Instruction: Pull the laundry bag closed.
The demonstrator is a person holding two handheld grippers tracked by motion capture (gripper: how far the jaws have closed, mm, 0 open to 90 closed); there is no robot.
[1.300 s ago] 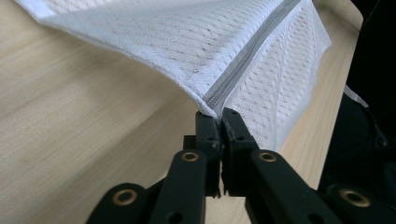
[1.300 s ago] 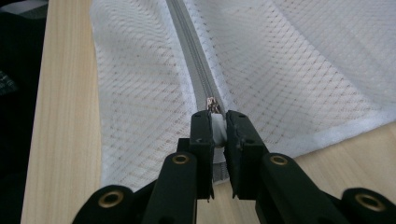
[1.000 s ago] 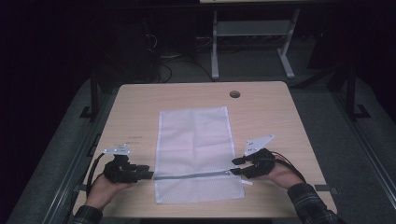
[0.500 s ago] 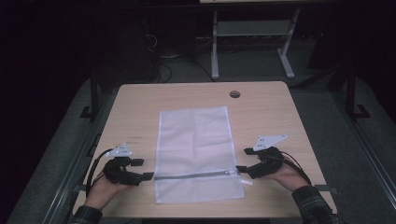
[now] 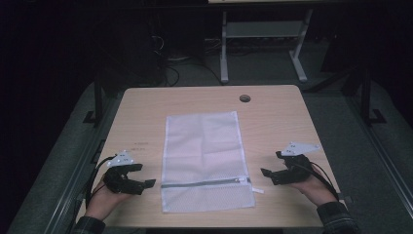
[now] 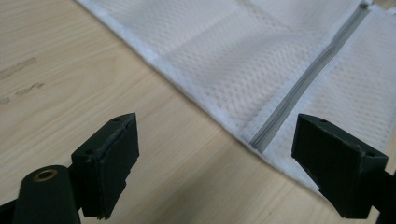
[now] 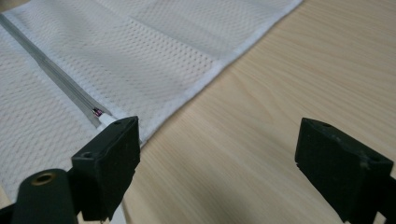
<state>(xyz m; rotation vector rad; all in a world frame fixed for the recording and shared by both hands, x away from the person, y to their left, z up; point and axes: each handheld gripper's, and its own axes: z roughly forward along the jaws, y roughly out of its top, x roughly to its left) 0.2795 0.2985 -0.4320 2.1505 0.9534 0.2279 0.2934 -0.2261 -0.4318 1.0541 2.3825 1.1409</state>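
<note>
A white mesh bag [image 5: 204, 156] lies flat in the middle of the wooden table [image 5: 146, 112], with a grey zipper [image 5: 204, 184] running across it near the front end. My left gripper [image 5: 141, 175] rests just off the bag's left edge; its jaws have just been opening and stand open with nothing between them. In the left gripper view the bag [image 6: 261, 60] and the zipper [image 6: 299, 88] lie beyond the jaws. My right gripper [image 5: 270, 168] sits off the bag's right edge, its jaws also just opened and empty. The right gripper view shows the bag [image 7: 116, 51] and the zipper's end [image 7: 95, 112].
A round cable hole [image 5: 245, 98] sits near the table's far edge. Behind the table stands a grey metal frame [image 5: 263, 44] on a dark floor. Bare wood lies on both sides of the bag.
Both grippers have let go of the bag's edges and their jaws have spread. The right gripper has drawn away to the right; the left one has stayed put.
</note>
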